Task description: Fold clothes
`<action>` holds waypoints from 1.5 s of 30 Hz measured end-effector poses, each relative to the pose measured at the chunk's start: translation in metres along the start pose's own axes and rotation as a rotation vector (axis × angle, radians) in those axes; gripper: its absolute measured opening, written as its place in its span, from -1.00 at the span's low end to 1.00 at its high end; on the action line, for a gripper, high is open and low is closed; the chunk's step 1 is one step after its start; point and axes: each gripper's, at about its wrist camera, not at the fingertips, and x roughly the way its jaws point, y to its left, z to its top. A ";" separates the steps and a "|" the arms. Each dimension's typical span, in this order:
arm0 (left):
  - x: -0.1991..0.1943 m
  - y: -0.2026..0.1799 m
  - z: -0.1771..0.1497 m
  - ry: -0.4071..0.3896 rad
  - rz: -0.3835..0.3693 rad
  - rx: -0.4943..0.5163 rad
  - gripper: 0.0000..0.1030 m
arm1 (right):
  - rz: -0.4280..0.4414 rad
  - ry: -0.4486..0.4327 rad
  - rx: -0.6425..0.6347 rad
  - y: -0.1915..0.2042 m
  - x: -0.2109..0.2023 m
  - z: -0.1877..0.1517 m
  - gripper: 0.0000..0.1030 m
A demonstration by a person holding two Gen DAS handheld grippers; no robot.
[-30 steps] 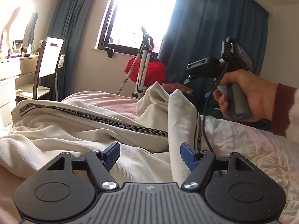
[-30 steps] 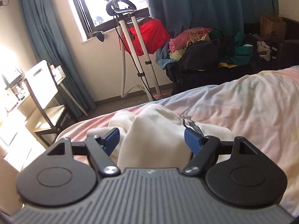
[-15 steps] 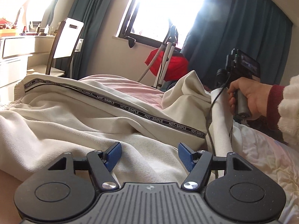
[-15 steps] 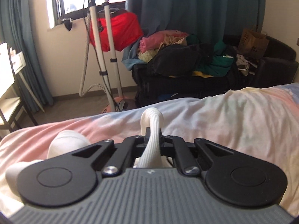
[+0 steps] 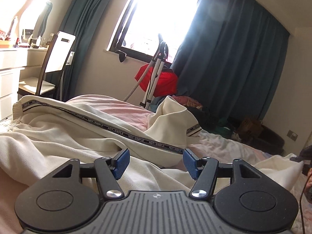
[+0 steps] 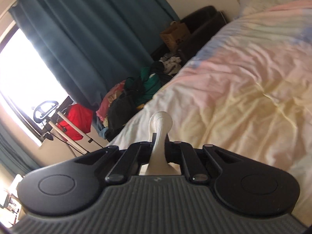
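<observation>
Swung rightward, right tongs [image 6: 159, 138] pinch rumpled cream garment [image 5: 68, 142].

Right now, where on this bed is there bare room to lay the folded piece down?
The pastel duvet lies bare ahead of the right gripper, between the bed edge and the pillow end. The side near the left gripper is crowded: the cream garment sprawls across it.

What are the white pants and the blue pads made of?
Pants: probably soft knit cotton, matte, judging by the fine ribbed weave and loose folds. Blue pads: likely rubber, with a dotted grip texture, on the left gripper.
</observation>
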 end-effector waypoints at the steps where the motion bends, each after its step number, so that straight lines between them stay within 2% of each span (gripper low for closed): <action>1: -0.004 -0.004 -0.002 0.002 -0.006 0.004 0.21 | -0.009 0.023 0.038 -0.022 -0.008 -0.005 -0.88; 5: -0.020 -0.020 -0.017 0.026 -0.039 -0.002 0.21 | 0.004 0.090 0.165 -0.085 -0.027 -0.031 -0.82; 7: -0.025 -0.031 -0.026 0.027 -0.017 0.059 0.21 | 0.019 0.120 0.225 -0.112 -0.034 -0.044 -0.80; 10: -0.028 -0.042 -0.033 0.023 0.010 0.118 0.21 | 0.070 0.187 0.286 -0.129 -0.031 -0.051 -0.76; 12: -0.027 -0.046 -0.036 0.021 0.015 0.137 0.21 | 0.089 0.214 0.240 -0.125 -0.031 -0.047 -0.73; 13: -0.026 -0.047 -0.037 0.015 0.019 0.149 0.21 | 0.084 0.188 0.192 -0.119 -0.035 -0.044 -0.68; 14: -0.025 -0.049 -0.038 0.010 0.022 0.161 0.22 | 0.079 0.162 0.143 -0.113 -0.039 -0.040 -0.46; 15: -0.025 -0.050 -0.039 0.006 0.026 0.171 0.23 | 0.075 0.136 0.095 -0.108 -0.043 -0.037 -0.11; 16: -0.023 -0.050 -0.040 0.008 0.027 0.177 0.23 | 0.071 0.110 0.048 -0.102 -0.047 -0.034 0.08; 17: -0.021 -0.050 -0.040 0.012 0.025 0.179 0.23 | 0.071 0.078 0.011 -0.098 -0.050 -0.032 0.45; 19: -0.016 -0.050 -0.041 0.021 0.022 0.182 0.23 | 0.072 0.033 -0.075 -0.093 -0.049 -0.026 0.66; 22: -0.010 -0.053 -0.043 0.020 0.019 0.213 0.24 | 0.079 0.047 -0.214 -0.089 -0.039 -0.022 0.66; 25: -0.005 -0.058 -0.045 0.006 0.021 0.256 0.27 | 0.004 0.072 -0.268 -0.094 -0.026 -0.025 0.63; 27: -0.001 -0.058 -0.046 0.015 0.016 0.258 0.27 | -0.053 0.103 -0.198 -0.106 -0.020 -0.025 0.63; 29: 0.003 -0.058 -0.047 0.034 0.006 0.249 0.28 | -0.067 0.141 -0.064 -0.125 -0.012 -0.022 0.65; 30: 0.004 -0.057 -0.048 0.041 0.001 0.248 0.28 | -0.033 0.153 0.006 -0.134 -0.008 -0.021 0.64; 32: 0.007 -0.057 -0.050 0.054 -0.008 0.248 0.28 | 0.089 0.190 0.150 -0.157 0.000 -0.020 0.63; 34: 0.009 -0.056 -0.053 0.070 -0.008 0.250 0.28 | 0.096 0.202 0.251 -0.175 0.005 -0.019 0.44; 36: 0.011 -0.055 -0.054 0.082 -0.007 0.246 0.28 | 0.051 0.194 0.313 -0.188 0.005 -0.019 0.29; 40: 0.015 -0.054 -0.056 0.093 0.004 0.254 0.29 | 0.072 0.242 0.263 -0.185 0.010 -0.019 0.31; 44: 0.017 -0.052 -0.053 0.098 0.023 0.254 0.29 | 0.252 0.329 0.286 -0.179 0.019 -0.026 0.31; 45: 0.017 -0.051 -0.052 0.103 0.024 0.243 0.29 | 0.261 0.338 0.269 -0.175 0.020 -0.028 0.31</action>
